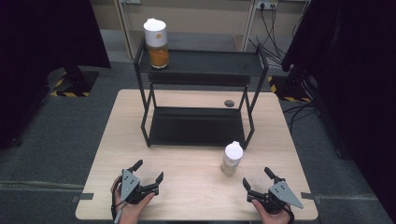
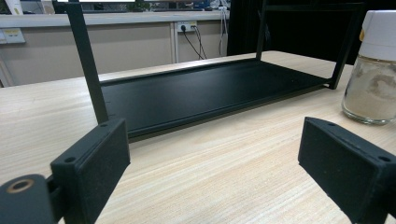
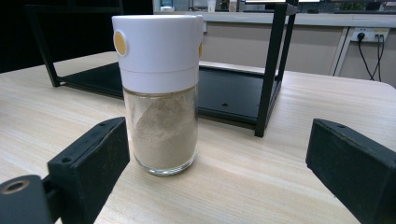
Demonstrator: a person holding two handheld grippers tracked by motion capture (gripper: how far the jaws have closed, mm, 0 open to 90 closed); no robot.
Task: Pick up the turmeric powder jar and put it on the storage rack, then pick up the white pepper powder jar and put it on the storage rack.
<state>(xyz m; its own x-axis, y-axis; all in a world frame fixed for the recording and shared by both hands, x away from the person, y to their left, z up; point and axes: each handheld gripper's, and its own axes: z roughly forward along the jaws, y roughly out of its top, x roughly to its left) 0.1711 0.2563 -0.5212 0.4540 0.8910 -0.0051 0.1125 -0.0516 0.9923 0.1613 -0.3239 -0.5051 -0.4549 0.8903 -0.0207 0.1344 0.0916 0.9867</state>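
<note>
From the high view, a clear glass shaker jar with a white cap and pale powder [image 1: 232, 158] stands upright on the light wooden tabletop [image 1: 187, 186], just in front of the right front leg of a black two-tier metal rack [image 1: 198, 95]. The right claw [image 1: 258, 179] rests on the tabletop near the jar, on its right and nearer the person, jaws spread and empty; the left claw [image 1: 148, 171] lies well apart on the jar's far side, also spread and empty. A second glass jar of orange powder [image 1: 156, 43] stands on the rack's top shelf.

In the left gripper view, the pale jar [image 2: 371, 70] sits off to the right edge, outside the line of the open left claw [image 2: 212, 163], which faces the rack's lower shelf [image 2: 205, 91].

In the right gripper view, the jar [image 3: 159, 93] stands with its long axis vertical, just ahead and left of centre between the released jaws of the right claw [image 3: 217, 163], untouched. The right hand appears the nearer one for a grasp.
</note>
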